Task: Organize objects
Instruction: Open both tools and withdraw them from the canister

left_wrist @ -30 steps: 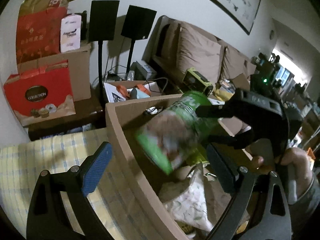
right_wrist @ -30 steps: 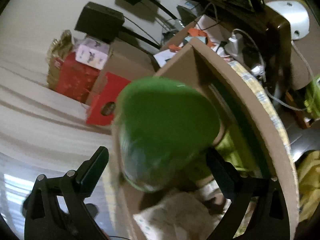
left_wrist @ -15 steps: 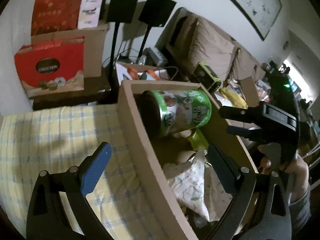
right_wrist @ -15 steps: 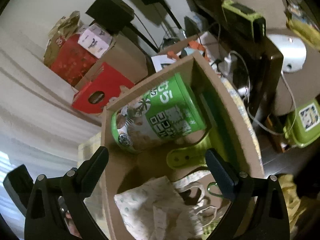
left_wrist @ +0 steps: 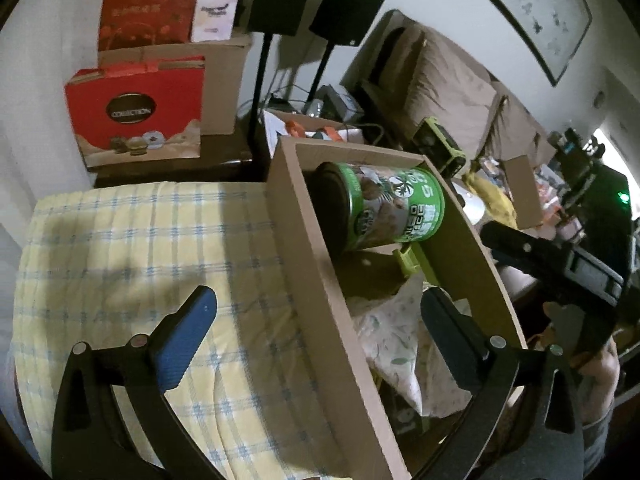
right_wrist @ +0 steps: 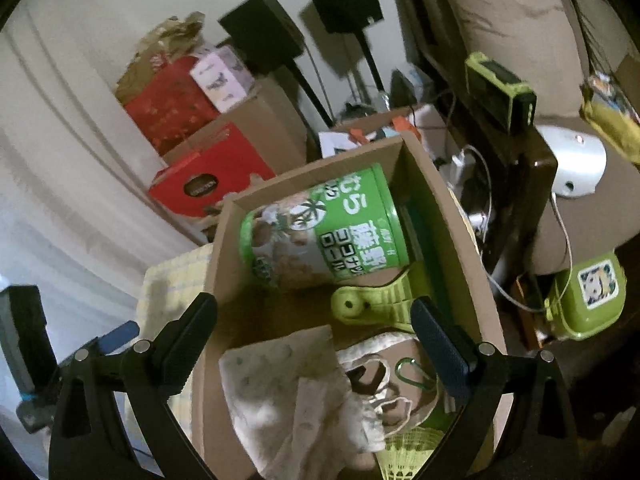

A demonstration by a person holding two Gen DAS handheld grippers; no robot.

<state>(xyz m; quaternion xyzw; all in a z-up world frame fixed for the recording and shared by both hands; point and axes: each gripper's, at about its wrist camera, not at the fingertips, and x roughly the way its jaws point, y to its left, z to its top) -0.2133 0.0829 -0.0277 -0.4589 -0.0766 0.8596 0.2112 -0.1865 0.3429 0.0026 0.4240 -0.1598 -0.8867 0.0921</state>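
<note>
Cloth bag (right_wrist: 296, 396) hides box (right_wrist: 224, 248) floor; green clip (right_wrist: 376, 300) partly under can (right_wrist: 324, 228); can lettering blurred.

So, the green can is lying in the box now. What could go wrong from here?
The green can lies on its side, partly on the green clip, so it might roll or shift. The cardboard box looks crowded with the floral cloth, so anything added could pile up.

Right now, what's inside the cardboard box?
In the cardboard box: a green can on its side at the far end, a green clip, a patterned cloth, a drawstring pouch with carabiner. Whatever lies under the cloth is hidden.
</note>
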